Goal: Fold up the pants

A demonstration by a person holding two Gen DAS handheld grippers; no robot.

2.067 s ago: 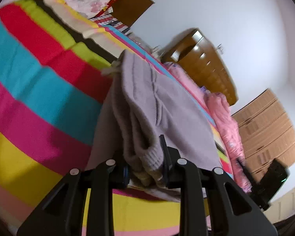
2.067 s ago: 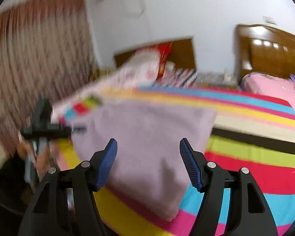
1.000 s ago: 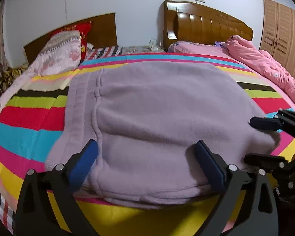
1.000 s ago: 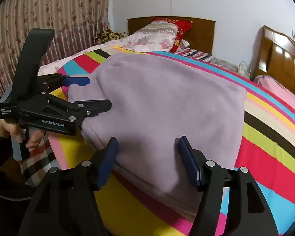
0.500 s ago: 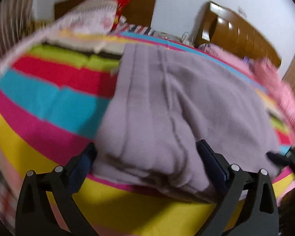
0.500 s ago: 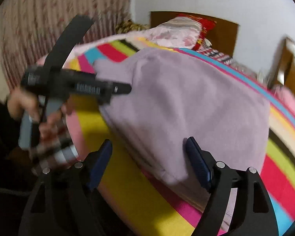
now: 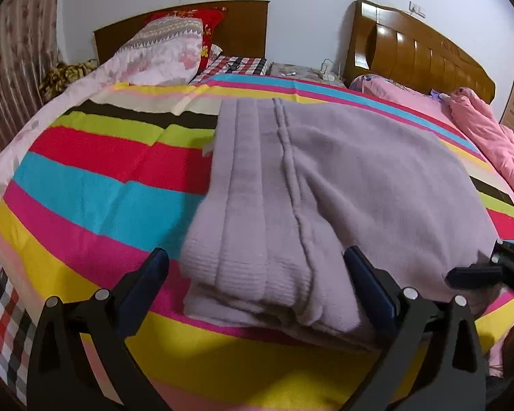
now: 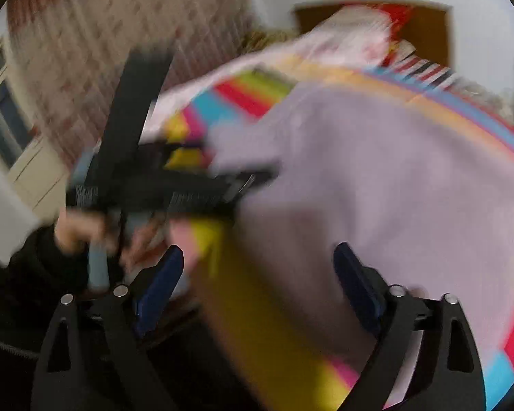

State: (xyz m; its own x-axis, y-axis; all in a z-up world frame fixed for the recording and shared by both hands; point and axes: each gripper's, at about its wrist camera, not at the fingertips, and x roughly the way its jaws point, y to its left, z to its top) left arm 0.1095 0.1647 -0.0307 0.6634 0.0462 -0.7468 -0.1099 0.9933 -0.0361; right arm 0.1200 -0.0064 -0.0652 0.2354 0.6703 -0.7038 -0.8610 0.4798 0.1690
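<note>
Your left claw stands open over the near edge of the folded pants, which lie on the striped bed. Your right claw, just widened, is empty above the pants' edge.

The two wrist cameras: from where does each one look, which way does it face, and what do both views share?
Left wrist: sits on the left tool, looking over the folded pants toward the headboards; its open fingers show.
Right wrist: sits on the right tool, looking blurred across the bed toward the curtain; its open fingers, the left tool and a hand show.
Shared: the pants and the striped blanket.
</note>
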